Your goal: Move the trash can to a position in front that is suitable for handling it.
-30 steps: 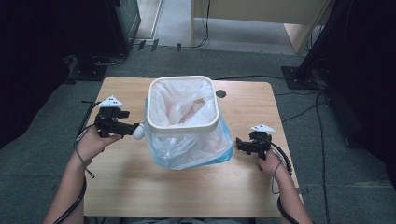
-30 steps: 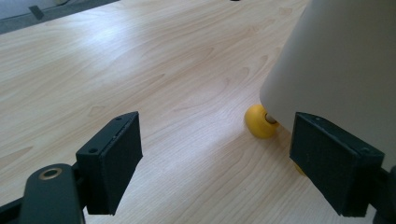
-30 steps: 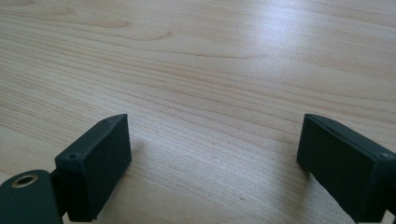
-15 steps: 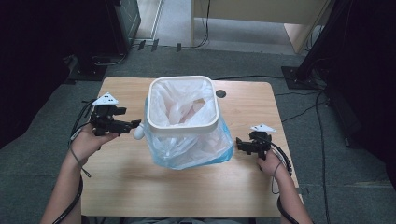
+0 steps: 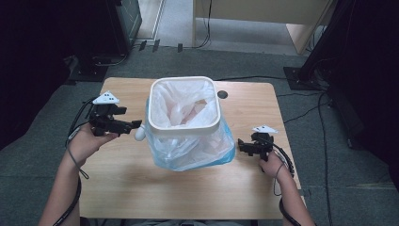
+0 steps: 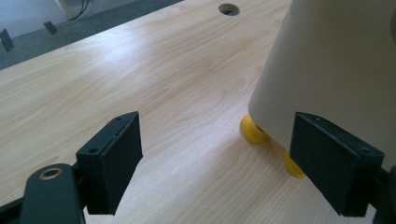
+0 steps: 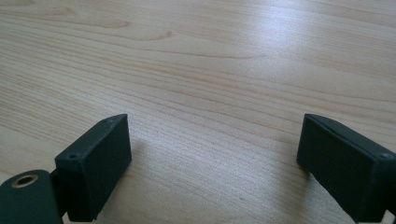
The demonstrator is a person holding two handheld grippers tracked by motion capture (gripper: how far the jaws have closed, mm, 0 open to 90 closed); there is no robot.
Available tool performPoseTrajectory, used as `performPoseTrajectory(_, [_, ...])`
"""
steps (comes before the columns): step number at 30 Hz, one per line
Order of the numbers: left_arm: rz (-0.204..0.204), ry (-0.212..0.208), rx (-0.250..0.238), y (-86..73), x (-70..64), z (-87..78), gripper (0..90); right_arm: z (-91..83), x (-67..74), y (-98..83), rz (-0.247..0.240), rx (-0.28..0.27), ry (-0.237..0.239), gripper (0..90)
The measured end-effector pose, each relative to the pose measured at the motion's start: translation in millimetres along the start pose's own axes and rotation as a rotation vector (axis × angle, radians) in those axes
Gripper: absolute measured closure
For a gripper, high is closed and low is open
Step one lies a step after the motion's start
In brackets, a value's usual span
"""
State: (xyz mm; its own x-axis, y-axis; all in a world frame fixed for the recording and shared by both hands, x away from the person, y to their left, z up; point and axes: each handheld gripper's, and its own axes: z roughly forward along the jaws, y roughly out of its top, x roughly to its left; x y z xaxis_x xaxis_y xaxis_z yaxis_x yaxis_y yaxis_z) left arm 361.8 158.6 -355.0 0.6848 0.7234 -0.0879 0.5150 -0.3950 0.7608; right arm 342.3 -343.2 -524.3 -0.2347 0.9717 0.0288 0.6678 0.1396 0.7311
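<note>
High view shows the white bin (image 5: 184,127) with its plastic liner (image 5: 197,153) at the frame's centre on the bench (image 5: 141,188). Left tool (image 5: 134,125) sits just beside the bin's left wall, jaws spread apart and gripping nothing (yellow feet (image 6: 252,130) show under the bin). Right tool (image 5: 241,145), at centre right near the liner, also gapes over bare wood, with open bench along the lower edge.
</note>
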Motion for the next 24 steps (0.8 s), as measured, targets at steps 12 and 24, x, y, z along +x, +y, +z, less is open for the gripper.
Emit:
performPoseTrajectory(12, [-0.008, 0.016, -0.038, 7.3, -1.9, -13.5, 16.5, 0.0, 0.0, 0.0, 0.0, 0.0, 0.0, 9.7])
performPoseTrajectory(24, [0.018, 0.005, -0.051, 18.8, -7.0, -21.9, 16.5, 0.0, 0.0, 0.0, 0.0, 0.0, 0.0, 9.7])
